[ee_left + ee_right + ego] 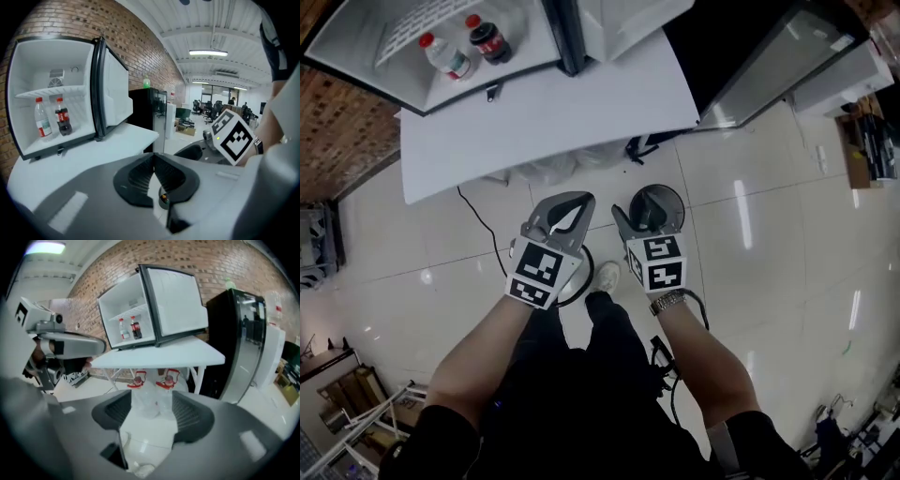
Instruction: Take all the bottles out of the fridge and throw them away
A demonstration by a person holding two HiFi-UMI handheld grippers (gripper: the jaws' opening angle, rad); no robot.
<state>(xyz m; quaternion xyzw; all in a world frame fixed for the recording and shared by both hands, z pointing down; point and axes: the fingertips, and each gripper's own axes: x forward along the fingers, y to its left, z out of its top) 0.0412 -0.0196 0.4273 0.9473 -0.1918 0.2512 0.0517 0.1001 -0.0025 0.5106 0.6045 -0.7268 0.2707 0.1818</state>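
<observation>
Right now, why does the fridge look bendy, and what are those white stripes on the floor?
Left gripper view: the wide lens bows the fridge and brick wall. Head view: the stripes are white glare streaks on the glossy floor. Right gripper view: the edges fade to black, and a ceiling lamp blows out white.

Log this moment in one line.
fridge: open | bottles inside: water bottle, cola bottle | left gripper: shut, empty | right gripper: open, empty
</observation>
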